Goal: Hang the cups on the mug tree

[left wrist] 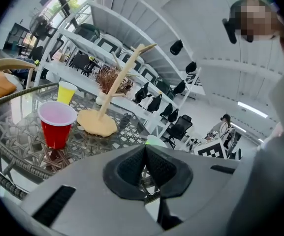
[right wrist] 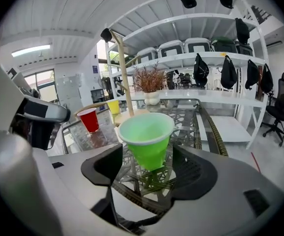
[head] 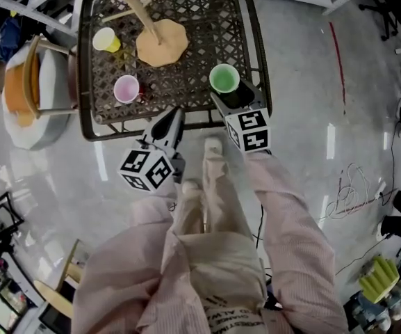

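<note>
Green cup point(right wrist: 146, 139) stands at table point(head: 200, 12) edge btw right gripper point(right wrist: 149, 165) jaws, spread, pads not pressing. Mug tree point(head: 160, 40) top cut off in head view. Left gripper point(left wrist: 145, 156) clenched, empty. Red cup point(head: 126, 89), yellow cup point(head: 106, 40) nr tree base.
</note>
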Available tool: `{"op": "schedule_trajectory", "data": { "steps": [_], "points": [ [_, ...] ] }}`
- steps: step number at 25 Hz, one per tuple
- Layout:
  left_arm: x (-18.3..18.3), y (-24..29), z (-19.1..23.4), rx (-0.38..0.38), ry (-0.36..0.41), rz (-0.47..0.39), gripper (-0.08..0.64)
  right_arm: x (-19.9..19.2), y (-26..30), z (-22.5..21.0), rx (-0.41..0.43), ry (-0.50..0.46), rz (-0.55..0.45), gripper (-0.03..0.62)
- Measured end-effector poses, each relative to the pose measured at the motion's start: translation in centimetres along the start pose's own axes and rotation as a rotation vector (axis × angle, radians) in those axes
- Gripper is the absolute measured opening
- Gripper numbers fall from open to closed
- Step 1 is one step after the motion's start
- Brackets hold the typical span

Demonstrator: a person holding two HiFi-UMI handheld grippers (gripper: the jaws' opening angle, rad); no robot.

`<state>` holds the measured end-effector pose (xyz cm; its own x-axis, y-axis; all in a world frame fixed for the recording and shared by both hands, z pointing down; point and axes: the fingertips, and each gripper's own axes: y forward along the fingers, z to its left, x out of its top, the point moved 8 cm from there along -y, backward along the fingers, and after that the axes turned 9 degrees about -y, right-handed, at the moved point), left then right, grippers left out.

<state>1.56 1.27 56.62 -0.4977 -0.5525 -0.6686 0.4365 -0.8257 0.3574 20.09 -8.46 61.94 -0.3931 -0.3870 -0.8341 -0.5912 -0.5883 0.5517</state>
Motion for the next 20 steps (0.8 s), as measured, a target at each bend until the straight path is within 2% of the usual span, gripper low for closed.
{"op": "schedule_trajectory", "data": {
  "steps": [11, 20],
  "points": [
    [0.2, 1.1, -0.8, 0.03, -0.025, -0.04, -0.002, 1.0, 1.3, -0.9, 0.061, -0.031, 0.014, 0.281],
    [1.0, 1.0, -0.4, 0.044, -0.033, -0.052, -0.002, 2.1, 1.8, -0.9, 0.068, -0.023, 0.004, 0.279]
  ]
}}
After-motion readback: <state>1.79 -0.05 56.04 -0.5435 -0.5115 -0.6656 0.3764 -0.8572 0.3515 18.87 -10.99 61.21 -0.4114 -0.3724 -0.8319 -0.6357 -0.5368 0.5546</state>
